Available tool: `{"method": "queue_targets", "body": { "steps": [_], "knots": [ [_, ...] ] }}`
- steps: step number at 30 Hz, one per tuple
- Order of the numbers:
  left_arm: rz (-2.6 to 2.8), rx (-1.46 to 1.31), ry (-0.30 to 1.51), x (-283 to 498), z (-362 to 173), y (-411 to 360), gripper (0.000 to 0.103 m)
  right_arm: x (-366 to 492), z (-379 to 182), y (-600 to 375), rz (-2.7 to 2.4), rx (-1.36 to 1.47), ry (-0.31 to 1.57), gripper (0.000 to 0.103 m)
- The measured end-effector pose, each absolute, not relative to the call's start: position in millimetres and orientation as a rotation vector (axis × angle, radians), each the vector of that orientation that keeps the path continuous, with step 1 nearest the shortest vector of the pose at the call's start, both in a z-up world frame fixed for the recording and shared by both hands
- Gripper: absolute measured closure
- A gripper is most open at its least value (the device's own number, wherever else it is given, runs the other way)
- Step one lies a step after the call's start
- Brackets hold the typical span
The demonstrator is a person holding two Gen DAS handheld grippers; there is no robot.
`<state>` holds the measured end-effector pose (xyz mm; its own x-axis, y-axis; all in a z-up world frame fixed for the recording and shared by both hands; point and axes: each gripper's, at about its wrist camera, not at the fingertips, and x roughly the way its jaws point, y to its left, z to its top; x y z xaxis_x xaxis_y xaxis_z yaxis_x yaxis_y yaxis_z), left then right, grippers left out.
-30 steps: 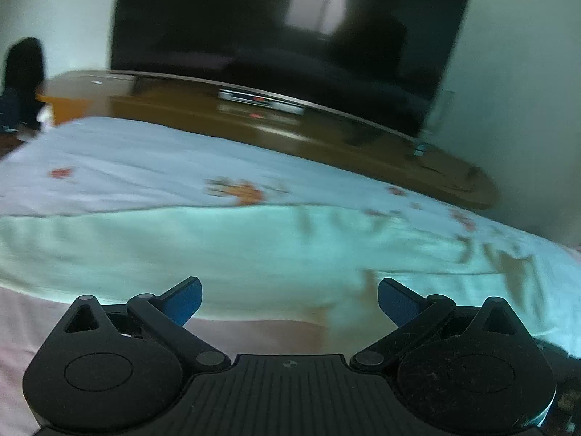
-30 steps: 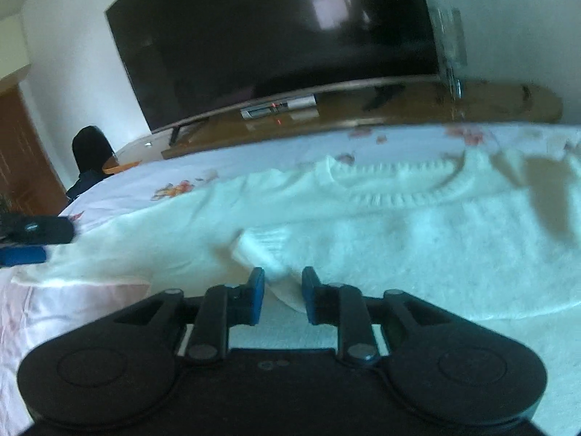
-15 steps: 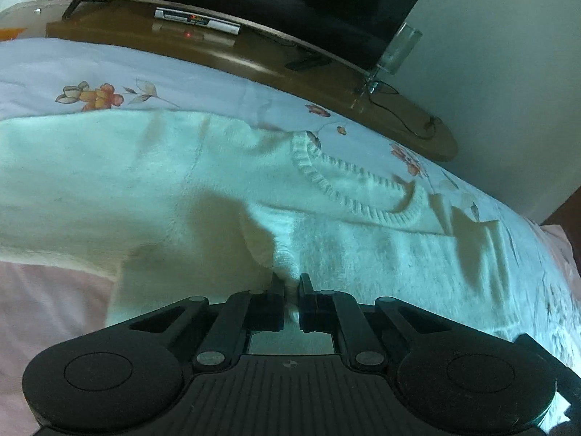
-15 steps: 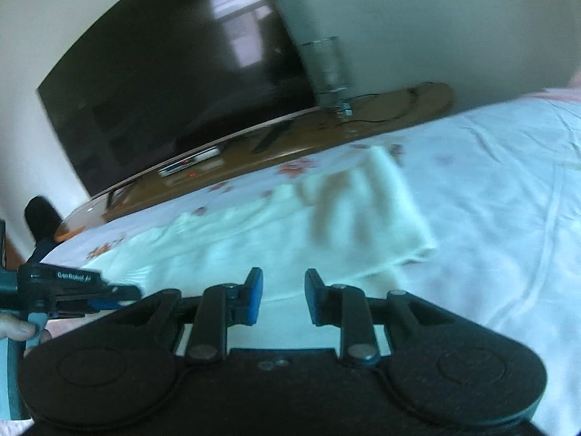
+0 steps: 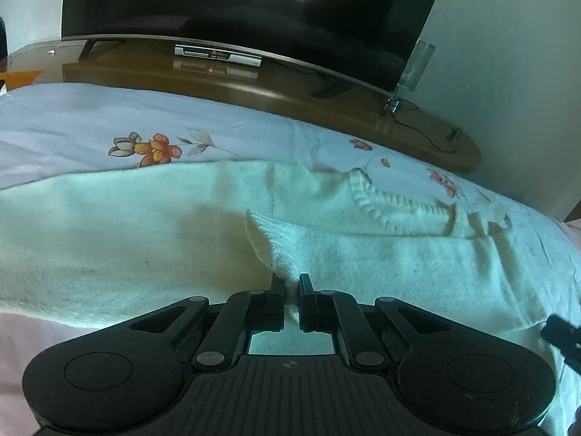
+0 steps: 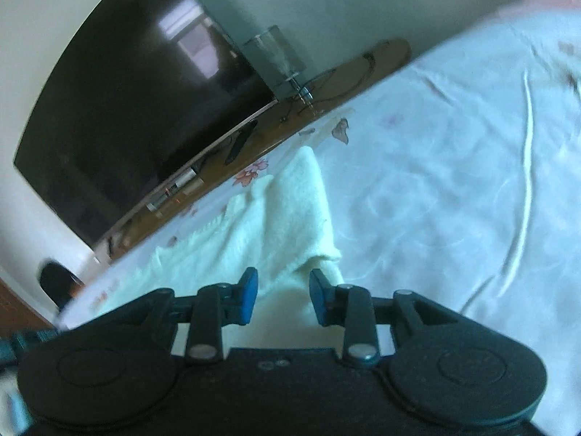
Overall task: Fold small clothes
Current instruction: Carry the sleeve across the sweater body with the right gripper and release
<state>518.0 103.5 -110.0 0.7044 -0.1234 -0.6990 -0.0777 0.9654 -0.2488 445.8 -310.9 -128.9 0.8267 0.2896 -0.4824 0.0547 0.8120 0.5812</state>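
A white knit sweater (image 5: 399,254) lies spread on the bed, its ribbed collar (image 5: 392,210) toward the far side. My left gripper (image 5: 290,287) is shut on the ribbed sleeve cuff (image 5: 268,239), which stands up from the fabric just ahead of the fingers. In the right wrist view the sweater (image 6: 283,210) ends in a folded side edge. My right gripper (image 6: 283,287) hovers over that edge, rolled to one side. Its jaws are opening, with sweater fabric lying in the gap between the blue pads (image 6: 248,290).
The bed sheet (image 5: 109,116) is white with orange flower prints and stretches wide to the right of the sweater (image 6: 435,181). Beyond the bed stands a wooden TV stand (image 5: 290,91) with a large dark television (image 5: 254,7). A pink cover (image 5: 21,345) shows at the near left.
My left gripper went from wide open to shut on the sleeve cuff and moved in over the sweater. My right gripper swung to the sweater's right edge, rolled, and widened its jaws.
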Motion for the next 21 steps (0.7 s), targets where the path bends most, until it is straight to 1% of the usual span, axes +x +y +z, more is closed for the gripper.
{"method": "queue_targets", "body": {
  "steps": [2,3,5,6,10,12,13,14,15,17,19,20,21],
  "knots": [
    [-0.025,-0.269,0.796,518,-115,102,0.096,455,-133,-316,0.118,0.656,0.605,0.076],
    [-0.027,-0.26,0.803,519,-117,100,0.096,459,-135,-319,0.116,0.672,0.608,0.077],
    [-0.027,-0.238,0.798,517,-121,98,0.096,470,-140,-321,0.11,0.667,0.636,0.1],
    [-0.027,-0.24,0.792,515,-122,98,0.096,474,-143,-320,0.09,0.645,0.665,0.101],
    [-0.041,-0.22,0.772,508,-121,101,0.096,473,-142,-314,0.097,0.579,0.666,0.102],
    [-0.04,-0.193,0.763,502,-120,104,0.085,473,-143,-315,0.103,0.574,0.673,0.103],
    [-0.029,-0.189,0.752,498,-118,108,0.084,473,-142,-317,0.111,0.575,0.678,0.102],
    [-0.006,-0.186,0.741,493,-115,115,0.082,473,-141,-318,0.119,0.571,0.684,0.1],
    [0.031,-0.181,0.732,488,-112,122,0.076,471,-138,-320,0.125,0.566,0.681,0.097],
    [0.088,-0.21,0.687,480,-103,140,0.075,461,-126,-323,0.129,0.53,0.634,0.073],
    [0.075,-0.251,0.676,485,-98,143,0.075,456,-115,-325,0.128,0.472,0.578,0.073],
    [0.04,-0.256,0.675,490,-96,137,0.075,459,-113,-324,0.131,0.458,0.571,0.077],
    [0.001,-0.253,0.675,496,-96,128,0.075,465,-113,-322,0.13,0.439,0.576,0.079]
  ]
}}
